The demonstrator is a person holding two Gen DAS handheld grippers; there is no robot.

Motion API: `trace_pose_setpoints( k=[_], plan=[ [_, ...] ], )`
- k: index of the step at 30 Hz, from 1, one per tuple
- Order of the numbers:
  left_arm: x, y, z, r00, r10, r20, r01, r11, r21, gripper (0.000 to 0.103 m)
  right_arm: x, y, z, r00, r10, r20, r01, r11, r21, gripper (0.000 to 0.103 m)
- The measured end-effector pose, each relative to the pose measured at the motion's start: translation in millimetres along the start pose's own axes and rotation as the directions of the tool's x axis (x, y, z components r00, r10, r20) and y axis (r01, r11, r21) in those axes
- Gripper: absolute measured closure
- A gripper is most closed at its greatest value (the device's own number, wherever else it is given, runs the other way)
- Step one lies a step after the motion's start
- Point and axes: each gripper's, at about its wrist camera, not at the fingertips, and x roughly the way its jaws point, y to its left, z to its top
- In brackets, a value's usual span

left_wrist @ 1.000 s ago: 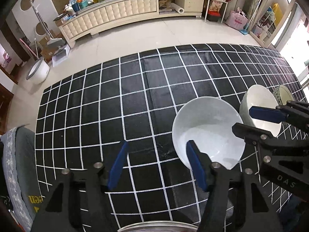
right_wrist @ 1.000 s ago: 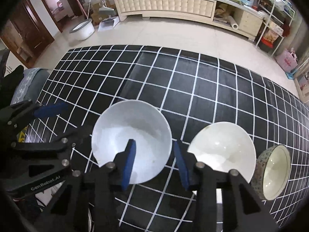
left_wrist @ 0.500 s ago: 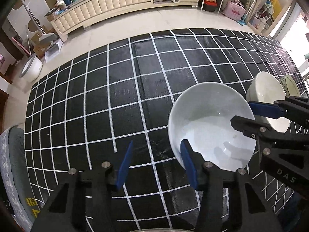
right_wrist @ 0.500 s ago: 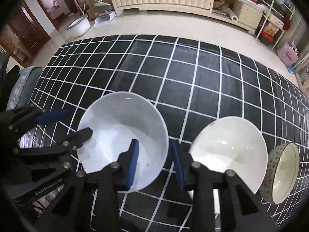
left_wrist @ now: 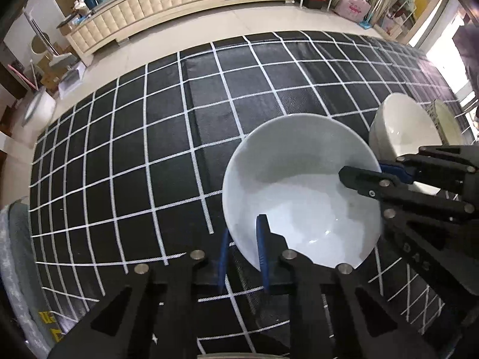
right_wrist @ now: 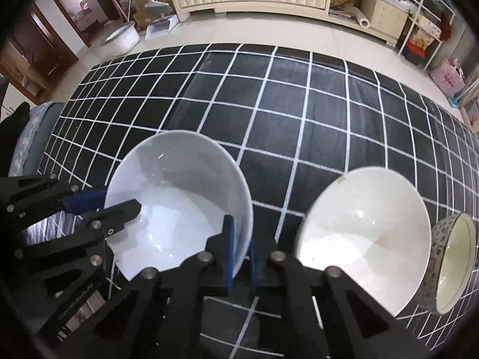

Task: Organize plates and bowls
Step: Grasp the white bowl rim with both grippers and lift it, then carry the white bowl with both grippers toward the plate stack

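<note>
Both tongs have just been closing on the white bowl's (right_wrist: 179,197) rim: left tongs (left_wrist: 244,251) seemingly clamp its near-left edge, right tongs (right_wrist: 239,248) its near-right edge. A cream bowl (right_wrist: 365,233) sits just beside it on the desk (right_wrist: 299,104).

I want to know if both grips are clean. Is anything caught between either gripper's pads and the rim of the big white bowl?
Nothing visible. The left gripper and right gripper each pinch the white bowl's wall directly, one pad inside, one outside, on opposite sides.

Big bowl (right_wrist: 179,197) left, 2nd bowl (right_wrist: 362,236) right, sm. bowl (right_wrist: 452,263) beyond, on mat (right_wrist: 299,104)
</note>
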Motion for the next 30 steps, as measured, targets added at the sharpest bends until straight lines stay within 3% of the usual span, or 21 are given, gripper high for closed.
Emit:
trace_pose_setpoints(
  k=[5,15,22,30],
  plan=[
    [-6,-8,-7,1.0,0.008,-0.007,-0.008,1.0,0.016,0.091,-6,-2,-13,1.0,0.004,-0.009,-0.004,1.0,0.021,0.092],
    [-59,-33,-40,0.999,-0.009,0.039,0.007,0.999,0.035,0.091,-62,-1,-52,0.999,0.017,0.035,-0.019,0.998,0.067,0.092],
    [-108,-61,-70,0.995,-0.006,0.097,-0.001,0.998,0.071,0.093,-100,-2,-86,0.998,0.011,0.063,-0.016,0.996,0.092,0.092],
    [-126,-89,-108,0.996,-0.028,0.09,0.022,0.997,0.067,0.093,-116,-8,-126,0.998,-0.002,0.061,-0.006,0.992,0.125,0.092]
  ],
)
